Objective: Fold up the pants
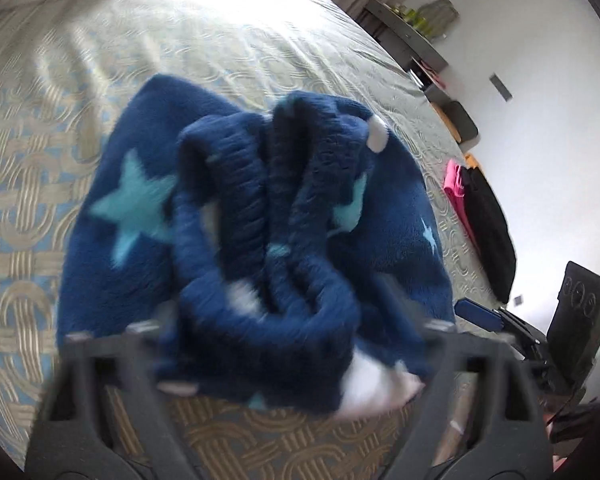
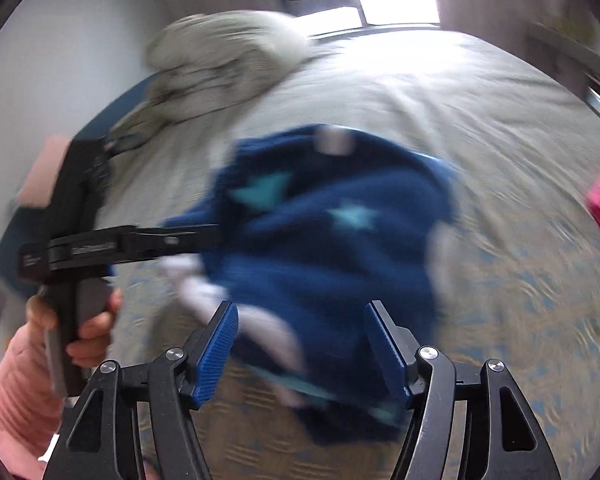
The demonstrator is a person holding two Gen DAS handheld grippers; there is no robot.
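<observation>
The dark blue fleece pants (image 1: 260,216) with pale turquoise stars lie bunched on the patterned beige bedspread (image 1: 60,184). The left gripper (image 2: 204,236), held by a hand (image 2: 88,320) in a pink sleeve, reaches level into the pants' left edge; whether its jaws grip is unclear. The right gripper (image 2: 300,344) tilts down at the near edge, its blue ribbed pads (image 2: 216,352) apart and pressing nothing.

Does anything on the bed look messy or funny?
Yes. The fluffy navy-blue star-patterned pants sit bunched in a lump on the patterned beige bedspread, waistband crumpled and white lining poking out, not flat or neatly folded.
</observation>
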